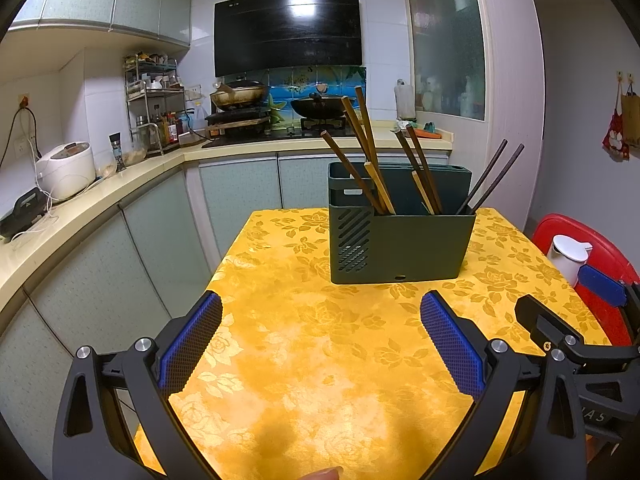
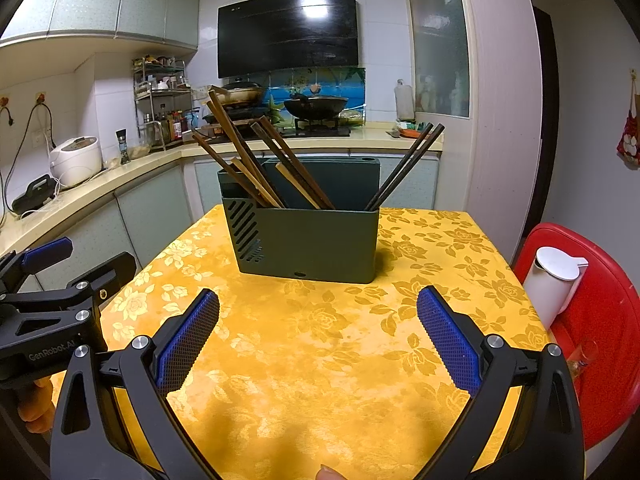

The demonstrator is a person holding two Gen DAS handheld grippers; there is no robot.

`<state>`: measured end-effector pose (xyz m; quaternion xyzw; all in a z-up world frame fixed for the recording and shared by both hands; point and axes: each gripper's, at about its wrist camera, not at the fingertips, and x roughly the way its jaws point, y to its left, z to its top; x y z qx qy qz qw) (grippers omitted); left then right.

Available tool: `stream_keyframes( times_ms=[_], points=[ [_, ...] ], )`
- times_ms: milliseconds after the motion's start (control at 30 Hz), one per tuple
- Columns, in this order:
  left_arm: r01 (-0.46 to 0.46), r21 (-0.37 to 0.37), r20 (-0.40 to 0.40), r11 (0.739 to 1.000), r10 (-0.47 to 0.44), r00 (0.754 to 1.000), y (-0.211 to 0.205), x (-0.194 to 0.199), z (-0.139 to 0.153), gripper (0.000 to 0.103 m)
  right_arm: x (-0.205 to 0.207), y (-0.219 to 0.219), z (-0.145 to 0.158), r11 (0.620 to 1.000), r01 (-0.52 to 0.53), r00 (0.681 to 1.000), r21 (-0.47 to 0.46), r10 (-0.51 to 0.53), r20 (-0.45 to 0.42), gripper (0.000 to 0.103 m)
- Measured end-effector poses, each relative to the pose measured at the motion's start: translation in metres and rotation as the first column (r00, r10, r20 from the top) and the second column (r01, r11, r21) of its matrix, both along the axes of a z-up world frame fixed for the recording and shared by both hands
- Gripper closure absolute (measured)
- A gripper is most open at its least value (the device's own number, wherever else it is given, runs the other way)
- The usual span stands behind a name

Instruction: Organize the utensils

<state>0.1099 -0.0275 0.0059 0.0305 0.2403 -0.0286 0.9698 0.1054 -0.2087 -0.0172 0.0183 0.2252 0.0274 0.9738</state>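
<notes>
A dark green utensil holder stands upright on the yellow flowered tablecloth, at the far middle of the table. Several brown chopsticks lean in its left and middle sections, and two dark chopsticks lean out at its right end. My left gripper is open over bare cloth, short of the holder. My right gripper is also open, with nothing between its blue pads, and it sits beside the left one.
A red stool with a white lidded jug stands off the table's right edge. A counter with a rice cooker, spice rack and stove with woks runs along the left and back.
</notes>
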Motion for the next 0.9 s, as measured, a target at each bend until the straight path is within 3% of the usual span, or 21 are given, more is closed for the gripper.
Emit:
stream_keyframes(
  times_ms=[900],
  points=[
    [0.0, -0.001, -0.026, 1.0, 0.0, 1.0, 0.0034, -0.0005, -0.0031, 0.007, 0.0, -0.0031, 0.0, 1.0, 0.004, 1.0, -0.011, -0.004, 0.005, 0.007]
  ],
)
